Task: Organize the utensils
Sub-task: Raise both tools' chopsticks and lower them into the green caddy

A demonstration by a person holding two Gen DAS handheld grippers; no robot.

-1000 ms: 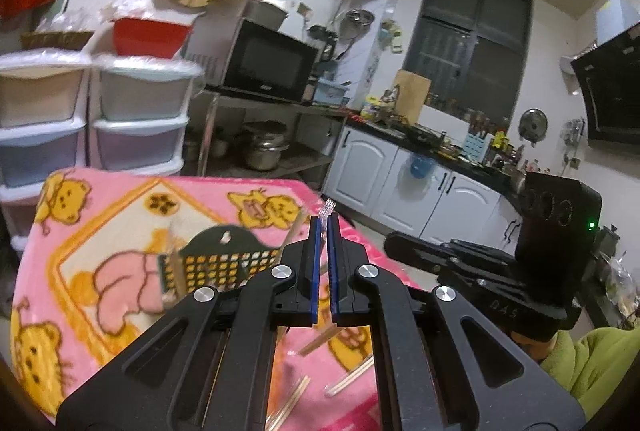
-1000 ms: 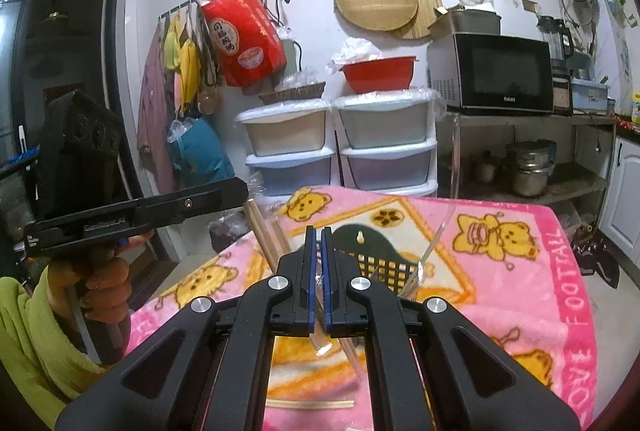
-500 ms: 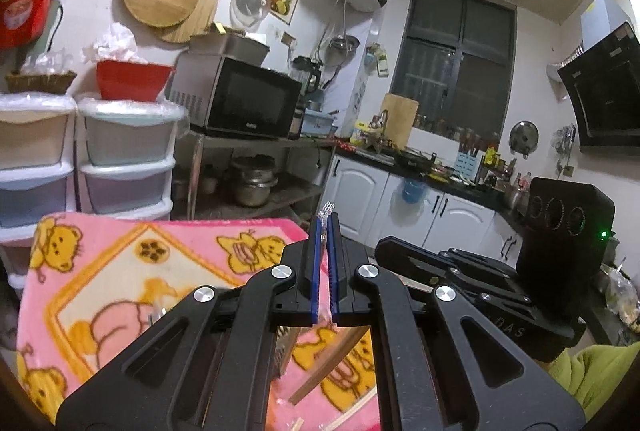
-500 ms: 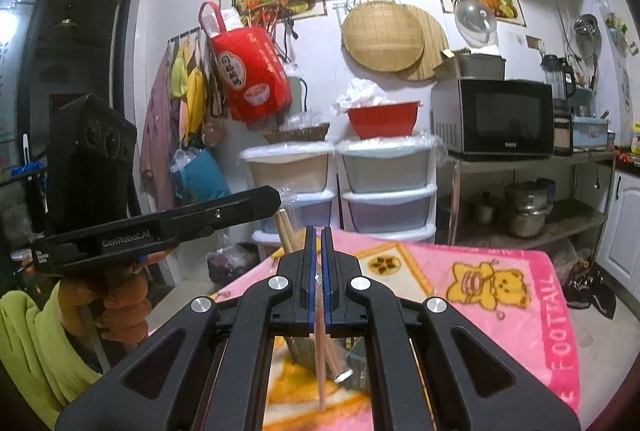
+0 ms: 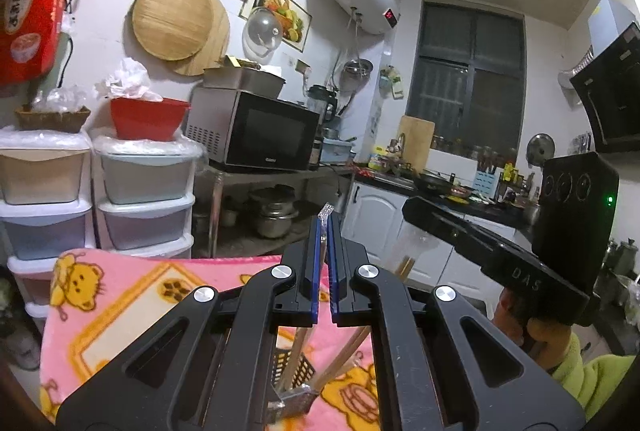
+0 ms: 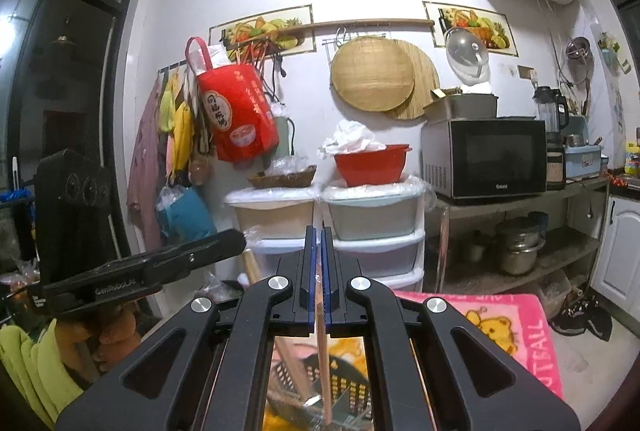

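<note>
Left wrist view: left hand-held gripper [image 5: 325,231] clamped on a clear plastic strip [image 5: 326,209] poking past its fingertips, with the kitchen counter [image 5: 440,187] and window [image 5: 468,87] behind, which the right view lacks. Right wrist view: right hand-held gripper [image 6: 317,251] clamped on a wooden chopstick [image 6: 323,359] hanging straight down beneath the jaws; only this view shows the doorway [image 6: 68,91] and hanging red bag [image 6: 236,115]. Both views show the black perforated basket [image 6: 344,387] on the pink blanket [image 6: 516,327] covering the worktop, below and between the fingers, with more chopsticks [image 5: 344,355] leaning there.
</note>
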